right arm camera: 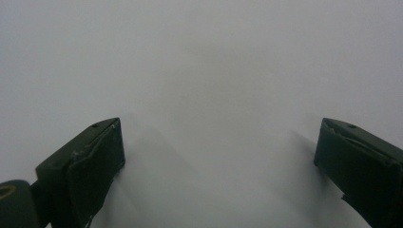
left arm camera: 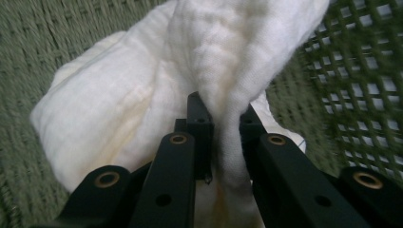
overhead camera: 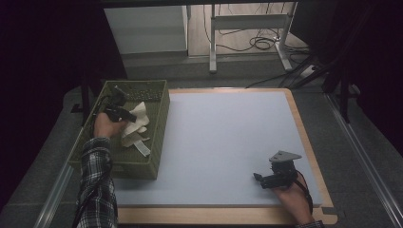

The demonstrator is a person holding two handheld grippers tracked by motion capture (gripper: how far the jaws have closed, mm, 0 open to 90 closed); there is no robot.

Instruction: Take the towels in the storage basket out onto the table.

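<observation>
high view: white cloth [overhead camera: 134,124] lies crumpled inside the green woven basket [overhead camera: 160,118] at the table's left; left gripper [overhead camera: 124,114] is down in it. right gripper [overhead camera: 260,179] rests on the pale mat [overhead camera: 223,137], well apart.

left gripper view: jaws clenched on a bunched fold of the cloth [left arm camera: 209,71]. thin, limp, light fabric (likely to drape and trail); a gathered ridge looks the best hold.

right gripper view: jaws spread wide, nothing between them, bare mat [right arm camera: 204,71] below

R gripper [right arm camera: 218,156] fingers [right arm camera: 90,161] wide apart — nothing btwn them — just plain pale table surface [right arm camera: 204,61] ahead.
</observation>
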